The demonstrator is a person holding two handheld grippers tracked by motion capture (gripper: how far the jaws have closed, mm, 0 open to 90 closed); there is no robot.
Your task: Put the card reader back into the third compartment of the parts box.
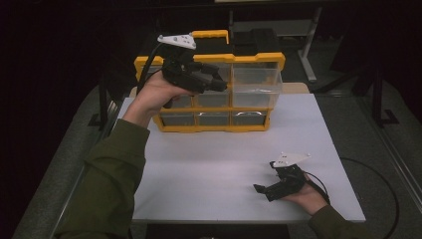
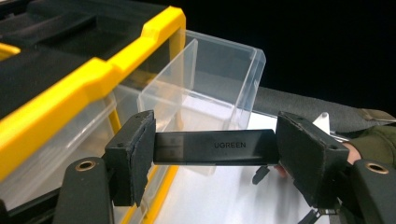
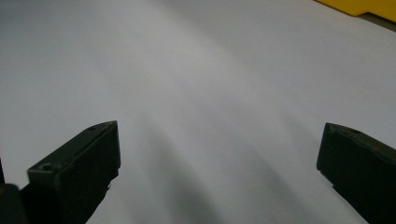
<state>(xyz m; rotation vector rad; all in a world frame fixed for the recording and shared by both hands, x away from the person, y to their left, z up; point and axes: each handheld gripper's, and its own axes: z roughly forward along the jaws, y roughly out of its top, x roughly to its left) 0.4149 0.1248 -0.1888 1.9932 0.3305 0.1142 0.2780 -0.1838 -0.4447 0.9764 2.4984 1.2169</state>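
Note:
A yellow organizer box with clear drawers stands at the table's far side. Its top right drawer is pulled out toward me. My left gripper hovers in front of the box's upper row, shut on a flat black block marked UGREEN, held lengthwise between its pads just beside the open clear drawer. My right gripper rests low at the near right of the table, its jaws wide open over bare white surface, holding nothing.
The white table top spreads between the box and the front edge. A yellow corner of the box peeks in at the right gripper view's top right. Dark floor, table legs and a cable surround the table.

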